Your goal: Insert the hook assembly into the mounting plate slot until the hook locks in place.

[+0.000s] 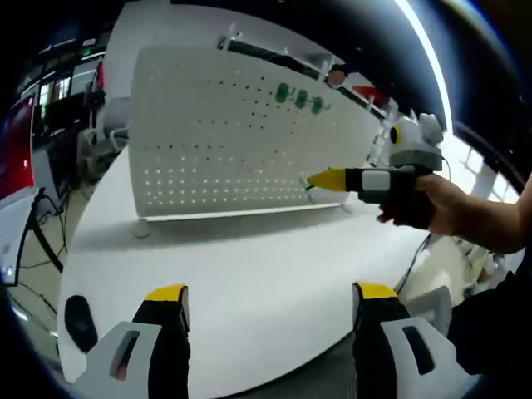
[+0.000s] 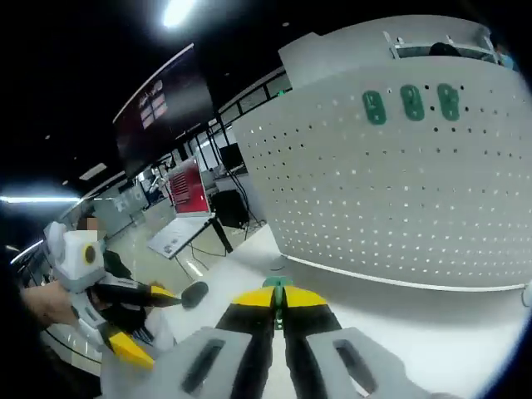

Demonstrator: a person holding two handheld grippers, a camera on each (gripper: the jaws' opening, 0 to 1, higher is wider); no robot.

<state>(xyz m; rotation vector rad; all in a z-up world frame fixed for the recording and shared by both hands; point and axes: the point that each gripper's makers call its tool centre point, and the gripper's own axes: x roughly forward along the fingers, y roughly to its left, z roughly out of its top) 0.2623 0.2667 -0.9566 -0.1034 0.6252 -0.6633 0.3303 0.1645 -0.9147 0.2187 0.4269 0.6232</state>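
Ahead of the right gripper [image 2: 278, 301], whose jaws pinched a small green hook [image 2: 278, 284], stood the white perforated mounting plate [image 2: 399, 183] bearing three green hooks [image 2: 411, 101]. Meanwhile, the left gripper [image 1: 270, 295] was spread wide above the white table [image 1: 266, 258]; no writing was legible.

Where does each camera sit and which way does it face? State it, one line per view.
Left gripper view: rides the open left hand-held gripper, facing the pegboard across the white table; the person's hand shows.
Right gripper view: rides the right hand-held gripper, shut on a green hook, nearer the board.
Shared: pegboard, table, three green hooks.
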